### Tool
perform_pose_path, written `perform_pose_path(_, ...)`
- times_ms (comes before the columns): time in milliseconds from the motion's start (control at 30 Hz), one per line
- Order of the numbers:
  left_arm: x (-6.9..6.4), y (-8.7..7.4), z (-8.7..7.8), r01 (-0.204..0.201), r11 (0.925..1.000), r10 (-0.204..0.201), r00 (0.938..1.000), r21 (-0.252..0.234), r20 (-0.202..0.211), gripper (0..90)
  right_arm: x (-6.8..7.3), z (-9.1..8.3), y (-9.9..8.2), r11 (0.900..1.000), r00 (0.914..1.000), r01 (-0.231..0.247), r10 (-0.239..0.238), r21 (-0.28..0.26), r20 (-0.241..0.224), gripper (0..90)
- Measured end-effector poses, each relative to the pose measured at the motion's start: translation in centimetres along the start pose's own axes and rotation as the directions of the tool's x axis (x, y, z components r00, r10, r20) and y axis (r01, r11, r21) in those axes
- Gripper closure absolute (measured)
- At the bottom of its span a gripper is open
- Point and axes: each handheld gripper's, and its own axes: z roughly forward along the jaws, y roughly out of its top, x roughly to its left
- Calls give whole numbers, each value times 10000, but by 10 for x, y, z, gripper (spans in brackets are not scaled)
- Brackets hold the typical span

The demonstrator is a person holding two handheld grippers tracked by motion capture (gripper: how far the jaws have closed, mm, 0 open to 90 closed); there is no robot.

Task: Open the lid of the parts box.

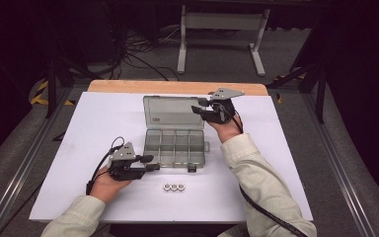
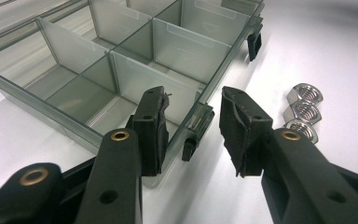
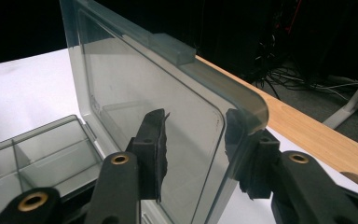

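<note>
A clear plastic compartment box (image 1: 148, 148) stands mid-table with its lid (image 1: 170, 111) raised upright. My left gripper (image 1: 153, 163) is at the box's front left corner. Its jaws straddle the front wall (image 2: 182, 49) beside a dark latch (image 2: 198, 126), one inside a compartment and one outside, open with a gap. My right gripper (image 1: 196, 105) is at the lid's right edge. One jaw sits before the lid (image 3: 135, 88) and the other behind it, seen through the plastic, open (image 3: 195, 116). Three metal nuts (image 1: 173, 186) lie in a row in front of the box (image 2: 303, 109).
The box rests on a white sheet (image 1: 286, 163) over a table with a wooden far edge (image 1: 177, 87). A second latch (image 2: 255, 44) sits farther along the front wall. Beyond the table are a white desk frame (image 1: 182, 44) and floor cables (image 1: 138, 54).
</note>
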Motion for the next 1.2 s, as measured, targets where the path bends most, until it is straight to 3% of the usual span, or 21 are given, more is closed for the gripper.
perform_pose_path(200,-1,0,1,-12,10000,12,10000,10,-44,607,-3,7,-2,10000,9998,49,-50,84,211,546)
perform_pose_path(467,-1,-1,1,-16,10000,16,10000,-9,-14,605,-9,15,-6,9995,9992,-256,250,171,305,514)
perform_pose_path(867,-1,-1,2,-23,10000,23,10000,-20,3,601,-12,22,-18,9973,9985,-163,126,713,527,495)
perform_pose_path(1200,0,-1,2,-62,10000,62,10000,-29,48,596,-15,27,-30,9943,9982,-370,321,1000,501,471)
